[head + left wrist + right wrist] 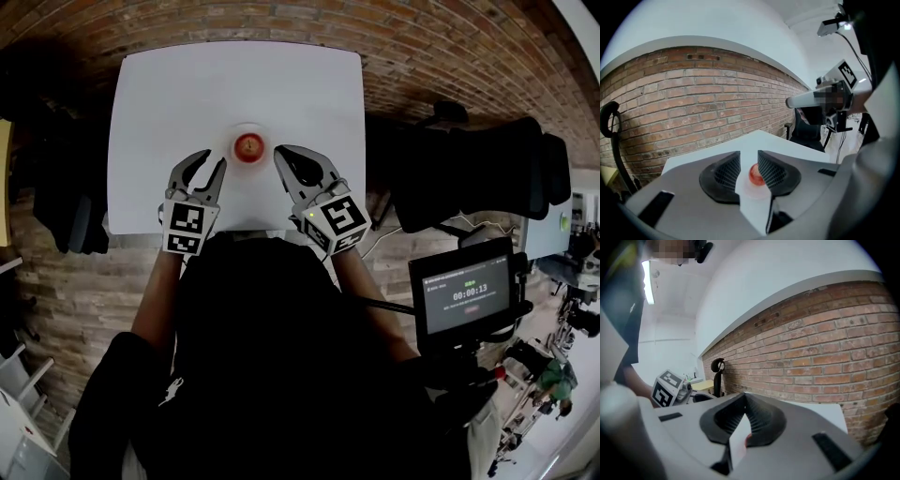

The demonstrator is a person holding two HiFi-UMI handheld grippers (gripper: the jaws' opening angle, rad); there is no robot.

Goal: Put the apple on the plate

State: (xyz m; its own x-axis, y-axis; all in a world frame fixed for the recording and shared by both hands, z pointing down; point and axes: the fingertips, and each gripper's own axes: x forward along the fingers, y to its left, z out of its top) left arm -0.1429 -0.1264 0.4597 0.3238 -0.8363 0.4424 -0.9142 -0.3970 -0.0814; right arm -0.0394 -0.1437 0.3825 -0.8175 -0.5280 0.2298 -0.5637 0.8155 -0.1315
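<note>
The apple [247, 146] sits on the plate [248, 127], a small pale dish at the middle of the white surface [187, 94], nearer its front edge. Nothing grips the apple.

Left hand-held gripper [212, 161]: jaws a little apart, with a narrow gap and nothing between the pads. Its tips are just short of the plate's left side. In the left gripper view the apple [756, 174] and plate [754, 191] show through the gap, beyond the tips.

Right hand-held gripper [281, 152]: the tips appear to meet in the right gripper view [742, 399], with nothing clamped. It is just right of the plate. A red sliver low in its gap may be the apple; the view is too poor to confirm.

A brick wall [693, 103] stands behind the surface.
</note>
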